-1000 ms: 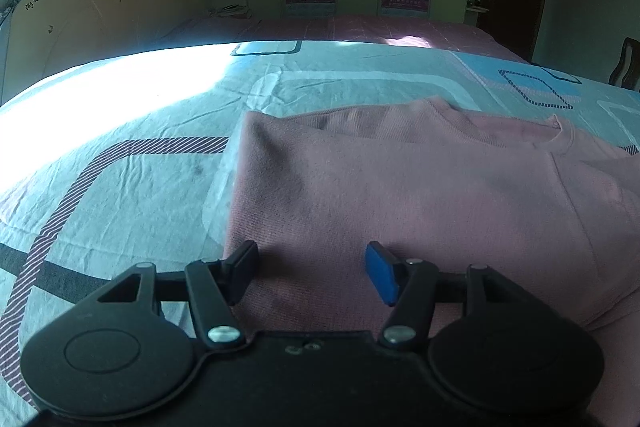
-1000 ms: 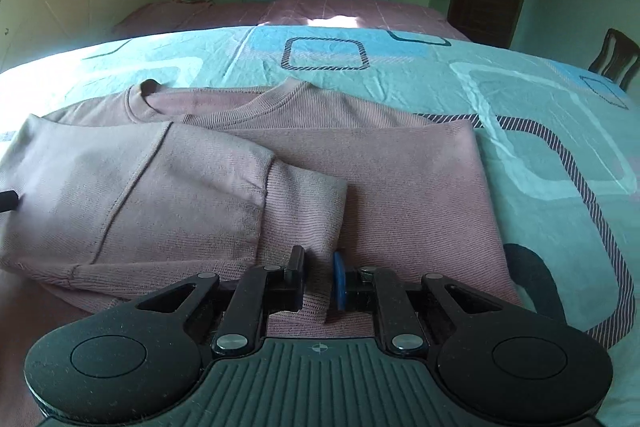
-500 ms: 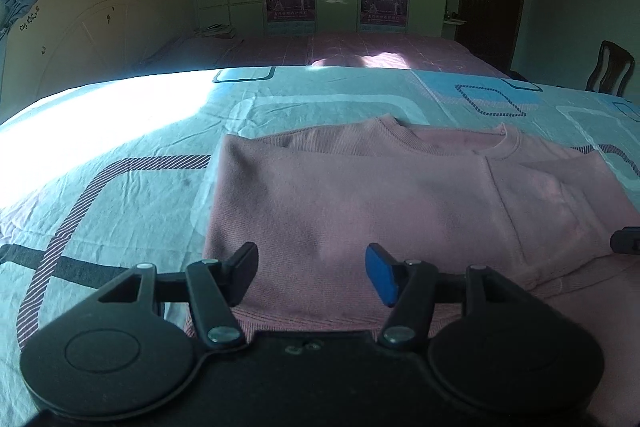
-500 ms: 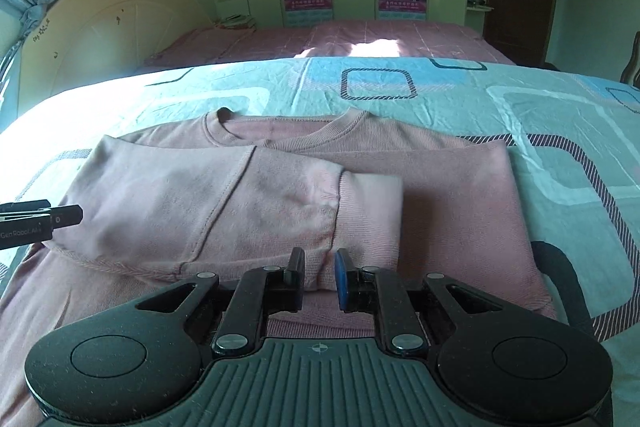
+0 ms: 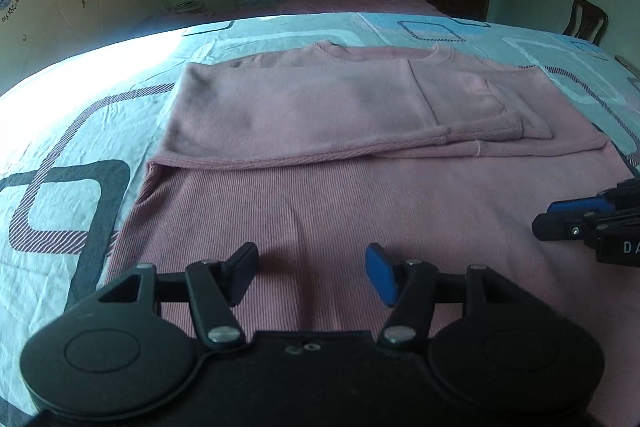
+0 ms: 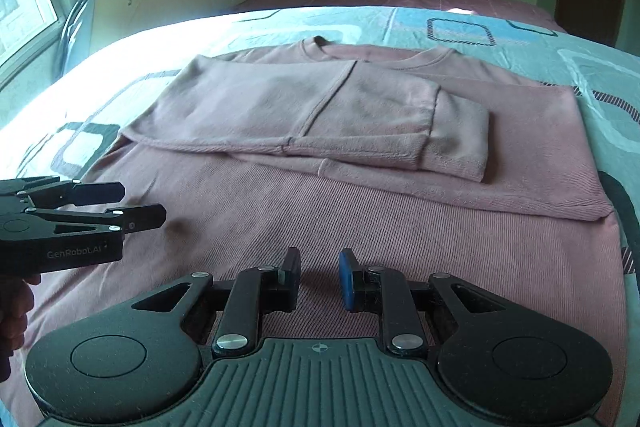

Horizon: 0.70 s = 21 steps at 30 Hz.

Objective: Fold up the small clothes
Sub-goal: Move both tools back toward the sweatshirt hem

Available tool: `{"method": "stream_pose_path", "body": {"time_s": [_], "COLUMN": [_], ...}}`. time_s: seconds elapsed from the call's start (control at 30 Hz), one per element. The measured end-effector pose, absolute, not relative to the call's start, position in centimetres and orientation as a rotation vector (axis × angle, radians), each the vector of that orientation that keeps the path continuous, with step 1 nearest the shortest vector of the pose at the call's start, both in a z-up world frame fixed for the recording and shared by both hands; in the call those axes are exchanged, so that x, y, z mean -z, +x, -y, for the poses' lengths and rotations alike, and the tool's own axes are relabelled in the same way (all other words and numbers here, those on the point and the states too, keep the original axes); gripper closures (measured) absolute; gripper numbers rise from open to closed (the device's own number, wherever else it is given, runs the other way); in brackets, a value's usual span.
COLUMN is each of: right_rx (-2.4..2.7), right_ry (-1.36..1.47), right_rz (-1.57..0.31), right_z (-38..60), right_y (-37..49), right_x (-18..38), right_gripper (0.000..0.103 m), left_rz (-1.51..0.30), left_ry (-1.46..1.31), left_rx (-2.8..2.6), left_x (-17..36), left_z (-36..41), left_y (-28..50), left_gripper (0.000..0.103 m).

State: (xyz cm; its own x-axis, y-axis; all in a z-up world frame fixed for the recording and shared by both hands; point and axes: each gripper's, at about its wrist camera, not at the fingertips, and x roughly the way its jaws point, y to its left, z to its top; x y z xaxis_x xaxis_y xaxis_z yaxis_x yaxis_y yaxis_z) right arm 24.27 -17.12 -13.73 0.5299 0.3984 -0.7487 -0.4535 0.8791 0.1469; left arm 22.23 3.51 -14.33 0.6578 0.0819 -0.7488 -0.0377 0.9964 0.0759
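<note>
Two tongs hang empty over the pink sweater [image 6: 360,227] on the bed [image 6: 500,23]: my left tongs [image 5: 312,269] half open, my right tongs [image 6: 319,277] just parting, cuff released. Both have drawn back nearward; the sleeve fold [image 6: 320,115] lies finished.

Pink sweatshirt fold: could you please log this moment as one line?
stage: sleeves folded in | pink sweatshirt: flat on bedsheet | left gripper: open, empty | right gripper: just been opening, empty

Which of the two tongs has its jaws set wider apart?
The left tongs: a broad gap over the pink sweater. The right tongs stand narrower, have just been opening, and hold nothing.
</note>
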Motion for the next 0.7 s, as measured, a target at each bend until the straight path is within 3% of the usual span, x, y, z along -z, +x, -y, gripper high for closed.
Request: {"method": "stream_pose_path", "body": {"time_s": [0.13,0.5,0.7], "right_rx": [-0.462,-0.46,-0.387], "right_ry": [-0.148,-0.016,-0.093], "right_rz": [-0.866,-0.851,-0.884], "right_z": [18.9,18.5,17.4], "right_y": [22.8,17.1,13.9], "right_x": [14.4,12.0,13.7], "right_gripper": [0.083,0.082,0.082], "left_rz": [-0.855,-0.831,-0.84], "left_ry": [0.061,0.032,0.052], "left_rx": [-0.116,-0.042,-0.008], "left_x": [14.8,12.5,14.4], "left_z": [-5.2,-4.3,-3.9], "left_y": [20.0,14.8,11.3], "left_gripper": [0.039,0.043,0.042]}}
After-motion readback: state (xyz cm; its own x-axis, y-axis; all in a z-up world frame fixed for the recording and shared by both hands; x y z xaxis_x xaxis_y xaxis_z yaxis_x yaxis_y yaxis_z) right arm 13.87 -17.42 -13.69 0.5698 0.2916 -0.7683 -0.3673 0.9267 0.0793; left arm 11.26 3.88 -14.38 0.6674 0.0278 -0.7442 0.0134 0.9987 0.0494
